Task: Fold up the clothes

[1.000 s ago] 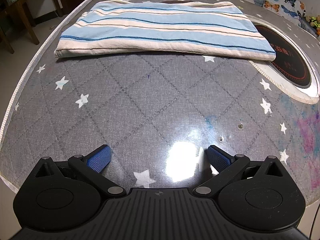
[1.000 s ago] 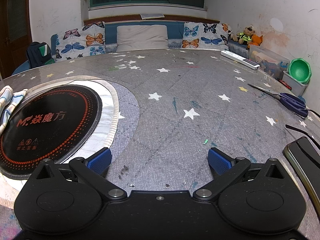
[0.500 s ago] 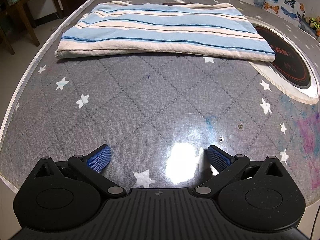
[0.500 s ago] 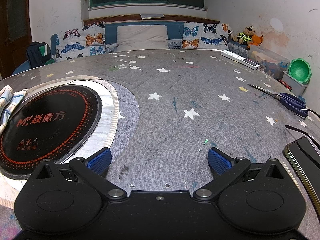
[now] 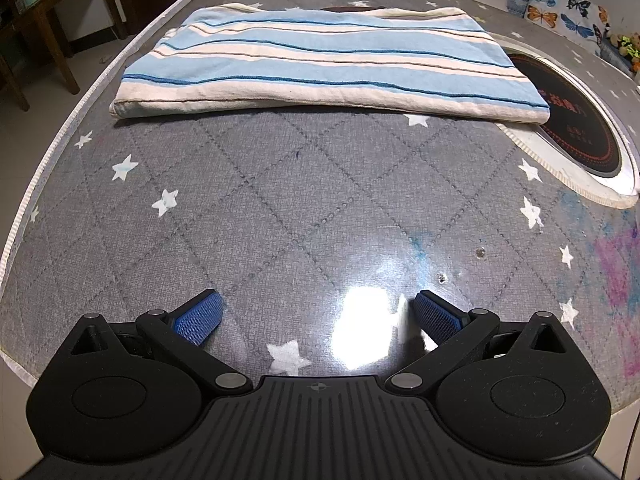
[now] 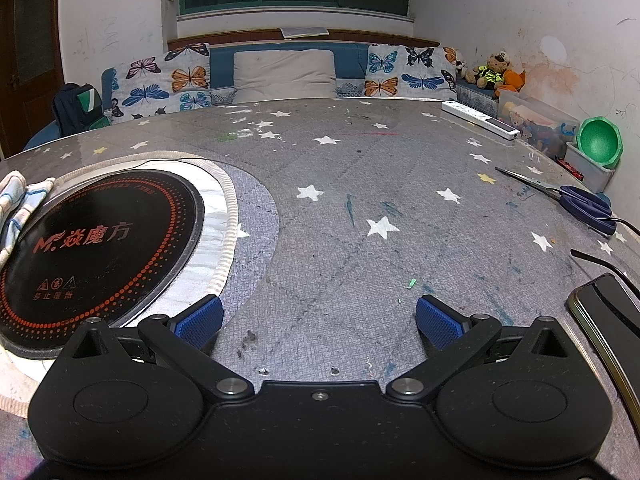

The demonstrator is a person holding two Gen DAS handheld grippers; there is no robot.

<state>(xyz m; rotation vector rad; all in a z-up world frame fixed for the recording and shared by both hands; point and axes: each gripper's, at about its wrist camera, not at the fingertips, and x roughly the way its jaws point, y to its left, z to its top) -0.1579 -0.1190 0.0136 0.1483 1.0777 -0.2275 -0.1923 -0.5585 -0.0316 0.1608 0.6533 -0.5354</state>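
A folded blue-and-cream striped garment [image 5: 320, 64] lies flat across the far part of the grey star-patterned table [image 5: 304, 200]; its right end overlaps a round black cooktop [image 5: 576, 120]. My left gripper [image 5: 316, 314] is open and empty, low over the near table, well short of the garment. In the right wrist view only the garment's edge [image 6: 20, 204] shows at far left beside the cooktop [image 6: 96, 240]. My right gripper [image 6: 318, 316] is open and empty over bare table.
Blue-handled scissors [image 6: 580, 200], a phone [image 6: 612, 320] and a black cable lie at the right table edge. A white remote [image 6: 480, 119] lies at the far right. A sofa with butterfly cushions [image 6: 280, 76] stands behind. The table's left edge [image 5: 60, 140] drops to the floor.
The left wrist view has tilted slightly, so the garment sits a little lower in frame. The right gripper has not moved. Both stay open.
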